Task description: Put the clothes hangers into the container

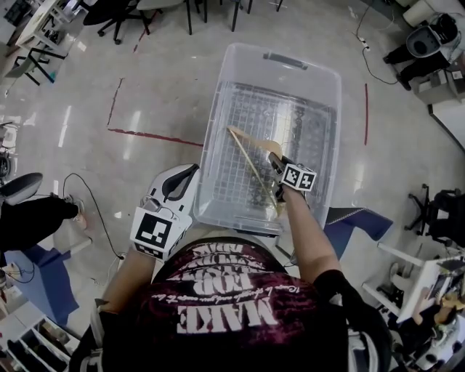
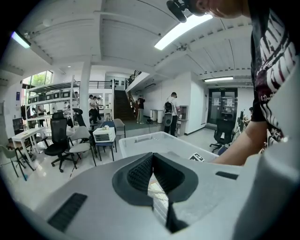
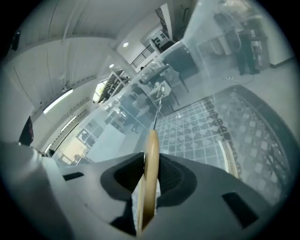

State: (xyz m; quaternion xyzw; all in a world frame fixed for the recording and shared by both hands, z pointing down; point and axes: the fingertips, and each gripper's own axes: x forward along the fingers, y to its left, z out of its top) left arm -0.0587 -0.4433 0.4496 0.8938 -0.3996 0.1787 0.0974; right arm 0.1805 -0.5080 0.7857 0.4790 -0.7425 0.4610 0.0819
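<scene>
One wooden hanger (image 1: pixel 251 163) is all the clear plastic container (image 1: pixel 216 109) has in it from where I stand, and it has not been set down; it hangs low inside the tub, one arm slanting from near the middle towards the near wall, over a bottom that shows a fine grid with dark marks; the right gripper (image 1: pixel 275 161) reaches in over the near rim with its fingers pinched on that arm; seen along the right gripper (image 3: pixel 151 159) itself, the pale wood (image 3: pixel 151 187) stands on edge between the two dark pads, which close on it from either side, and the thin metal hook (image 3: pixel 158 105) points away towards the far wall, with the grid floor (image 3: pixel 197 126) spread below; the hanger's other arm shows as a light strip to the right; the left gripper (image 1: pixel 190 171) hangs outside the tub, just beside its near-left corner, apart from the wall as far as I can tell; its own view shows the left gripper (image 2: pixel 152 161) with fingers brought together at the tips and nothing between them, the container's rim (image 2: pixel 140 140) just beyond; the lid is off; what the tub stands on I cannot make out; around it, shiny floor (image 1: pixel 87 94) with red tape lines and office chairs (image 1: pixel 123 18) further off.
</scene>
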